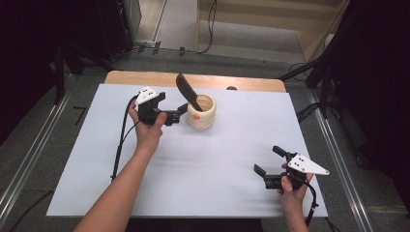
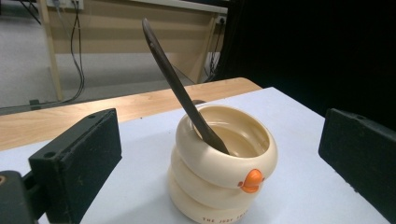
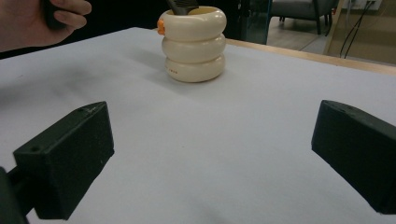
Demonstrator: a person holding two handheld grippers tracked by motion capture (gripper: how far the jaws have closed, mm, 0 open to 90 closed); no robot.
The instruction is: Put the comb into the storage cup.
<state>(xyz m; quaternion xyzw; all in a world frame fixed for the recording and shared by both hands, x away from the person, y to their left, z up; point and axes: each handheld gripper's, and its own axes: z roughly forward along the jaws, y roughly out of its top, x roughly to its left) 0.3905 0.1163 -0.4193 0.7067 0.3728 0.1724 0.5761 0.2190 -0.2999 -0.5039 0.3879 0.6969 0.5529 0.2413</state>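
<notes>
Your cup (image 1: 201, 112) stands on the white sheet (image 1: 193, 164) toward the table's far edge, a cream pot shaped like three stacked rings with a small orange beak (image 2: 252, 180) on its front. A dark spatula (image 2: 180, 88) leans inside it, handle end down and the flat blade rising up and back over the rim. Its lower end is hidden in the cup. The lettering at the cup's base is cut off and unreadable. Your left gripper (image 1: 180, 112) sits just beside the cup, jaws spread wide and clear of it. Your right gripper (image 1: 267, 160) rests well apart near the front corner, jaws likewise apart, holding nothing.
</notes>
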